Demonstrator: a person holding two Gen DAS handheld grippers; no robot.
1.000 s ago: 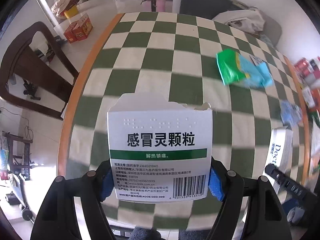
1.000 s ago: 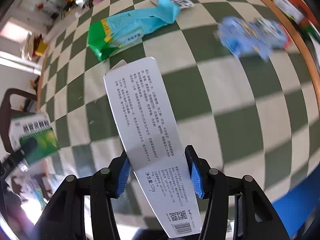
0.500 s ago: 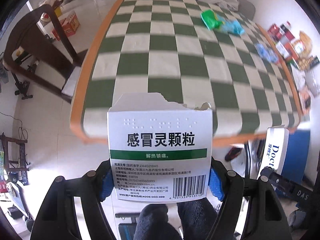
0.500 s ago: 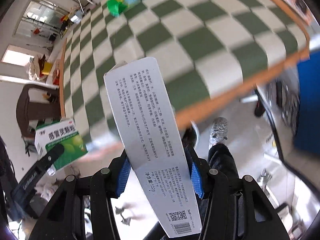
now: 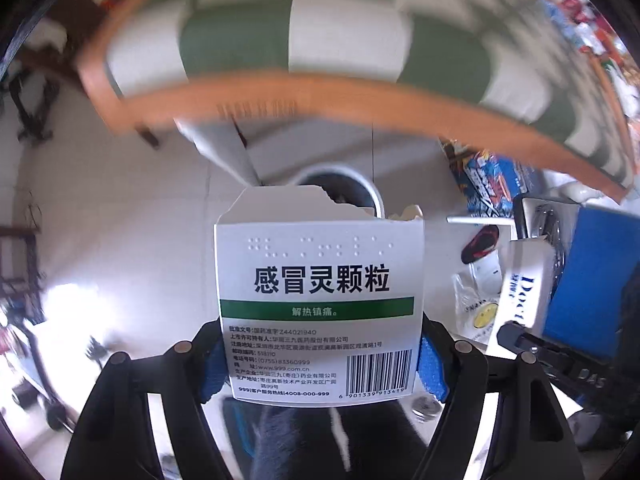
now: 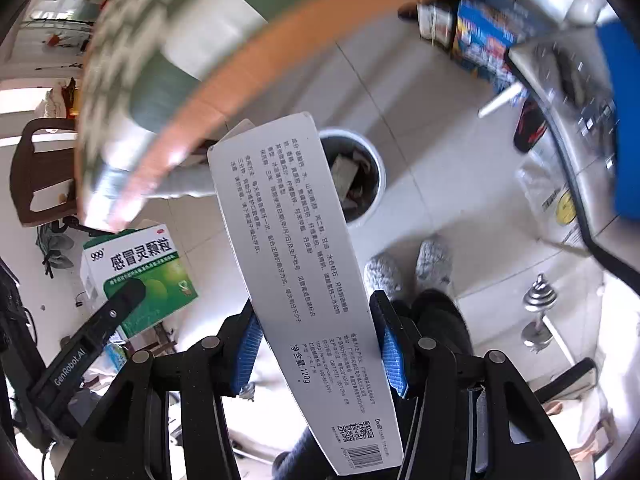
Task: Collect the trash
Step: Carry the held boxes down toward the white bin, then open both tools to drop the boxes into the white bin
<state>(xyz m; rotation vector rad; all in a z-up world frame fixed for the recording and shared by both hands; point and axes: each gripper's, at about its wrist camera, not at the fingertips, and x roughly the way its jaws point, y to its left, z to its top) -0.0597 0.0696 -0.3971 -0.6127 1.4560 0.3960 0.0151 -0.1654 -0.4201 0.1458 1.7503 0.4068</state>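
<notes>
Your left gripper (image 5: 320,364) is clamped on a medicine box (image 5: 318,304), its blue pads (image 5: 430,372) pressed to the box's two sides near the bottom edge. The box stands upright out of the jaws. It is white with a green band, black Chinese print, braille dots and a barcode, and its top flap is torn ragged.

Your right gripper (image 6: 320,344) is closed on a carton (image 6: 296,280), a long grey-white one that leans up and to the left out of the jaws. Its face carries small columns of text, with a QR code and barcode at the low end.

Both boxes hang over the tiled floor, past the bench (image 5: 280,96) edge, which is blurred. A round white bin (image 6: 360,176) stands on the floor beyond them. The right view looks into the bin and shows scraps inside; the carton's upper part overlaps its left rim. In the left view the box hides most of the bin (image 5: 360,184).

The right view also shows the medicine box's green front (image 6: 140,272) in the left gripper (image 6: 120,304), and your grey slippers (image 6: 432,260). The left view shows the carton's printed side (image 5: 520,300) at the right.
</notes>
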